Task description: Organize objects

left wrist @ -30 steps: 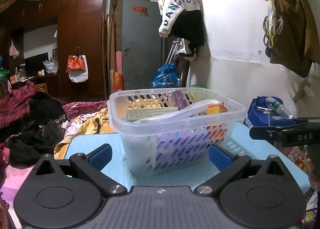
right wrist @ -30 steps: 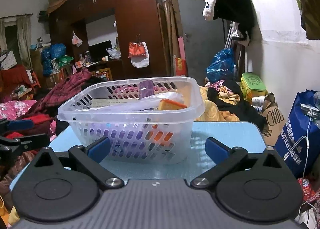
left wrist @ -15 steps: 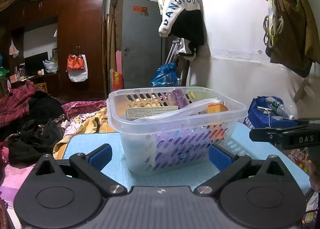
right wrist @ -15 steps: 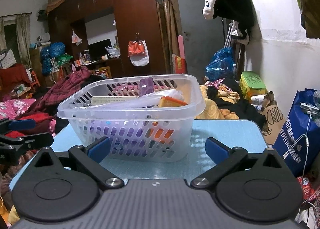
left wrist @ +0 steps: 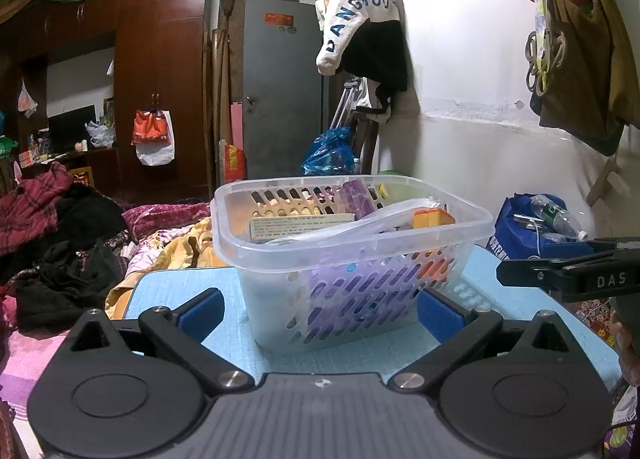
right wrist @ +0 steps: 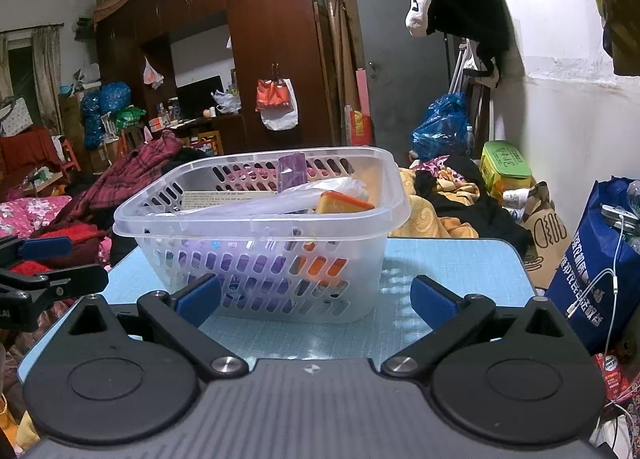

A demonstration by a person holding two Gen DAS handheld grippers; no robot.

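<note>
A clear plastic basket (left wrist: 348, 279) with slotted walls stands on the light blue table (left wrist: 172, 291); it also shows in the right wrist view (right wrist: 264, 259). It holds a purple box (left wrist: 356, 199), an orange item (left wrist: 432, 217), a flat printed box (left wrist: 300, 225) and a clear bag. My left gripper (left wrist: 320, 311) is open and empty, low in front of the basket. My right gripper (right wrist: 316, 299) is open and empty, also just in front of it. Each gripper shows at the edge of the other's view, the right one to the right (left wrist: 568, 275) and the left one to the left (right wrist: 44, 279).
Piled clothes and bedding (left wrist: 60, 243) lie left of and behind the table. A blue bag (right wrist: 596, 275) stands at the table's right edge. A wardrobe (left wrist: 160, 79), a grey door (left wrist: 280, 87) and a white wall with hanging clothes are behind.
Both views have shifted slightly; the basket sits a touch lower and nearer in the frames. Both grippers stay open and empty.
</note>
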